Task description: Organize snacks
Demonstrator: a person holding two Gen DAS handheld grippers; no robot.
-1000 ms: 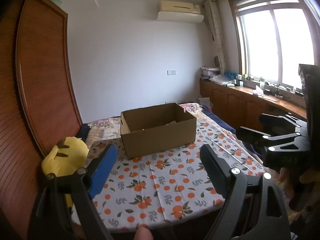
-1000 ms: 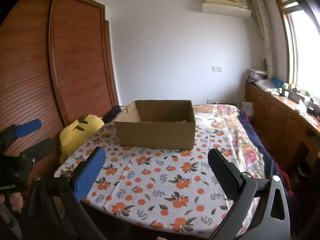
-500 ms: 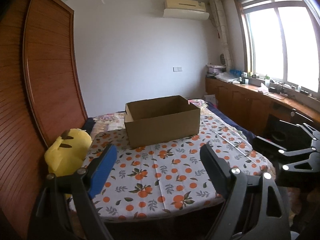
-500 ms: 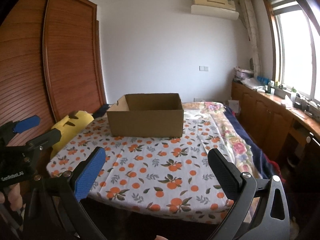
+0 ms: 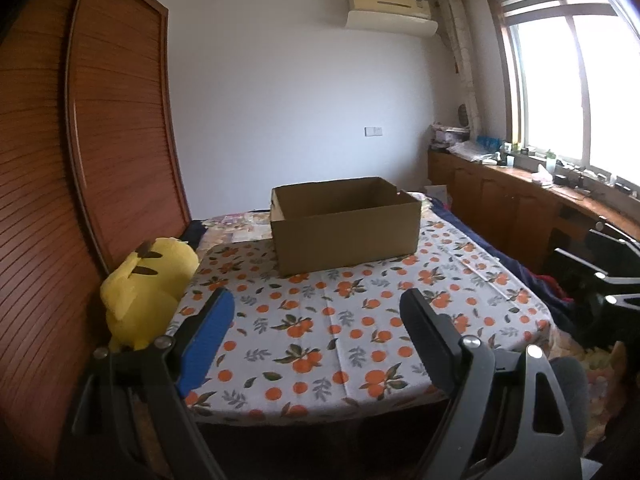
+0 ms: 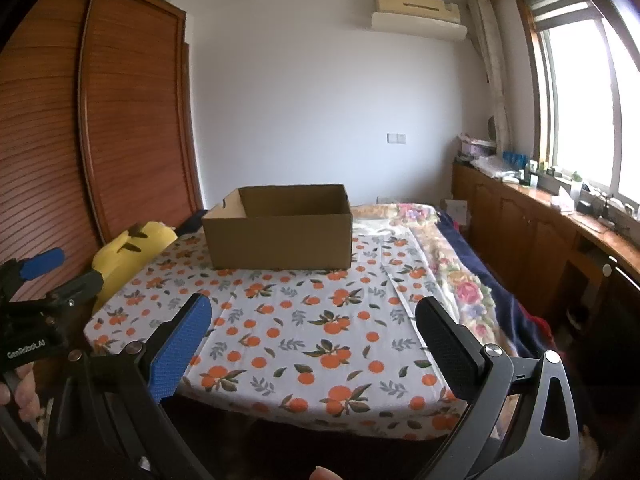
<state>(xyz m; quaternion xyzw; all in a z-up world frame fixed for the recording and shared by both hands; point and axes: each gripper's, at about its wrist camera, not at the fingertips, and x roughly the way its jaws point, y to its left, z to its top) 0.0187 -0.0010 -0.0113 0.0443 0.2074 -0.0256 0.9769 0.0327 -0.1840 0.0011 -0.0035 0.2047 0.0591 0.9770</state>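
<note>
Two wrist views of a bedroom scene; both claws are hanging back from the near edge of the surface, well apart from everything on it. The left claw (image 5: 318,312) is standing wide open and gripping nothing, its blue pad and black pad framing bare cloth; the right claw (image 6: 314,320) is likewise spread open and holding nothing. The cardboard box (image 5: 346,224) is sitting upright toward the far side of the orange-print cloth (image 5: 320,320), which is covering what is probably a desk or the foot of the bed (image 6: 448,272); the frames are not settling which. The box is presenting its open top upward, presumably so that snacks can be dropped in from above; its long axis is running roughly left to right across both views, one long side wall facing the cameras. No snacks are showing in either view, and the box interior is mostly hidden by its near wall, so its contents cannot be told. A yellow plush toy (image 5: 150,296) is leaning at the left edge against the wooden wardrobe (image 5: 80,180), near the box but not touching it.
</note>
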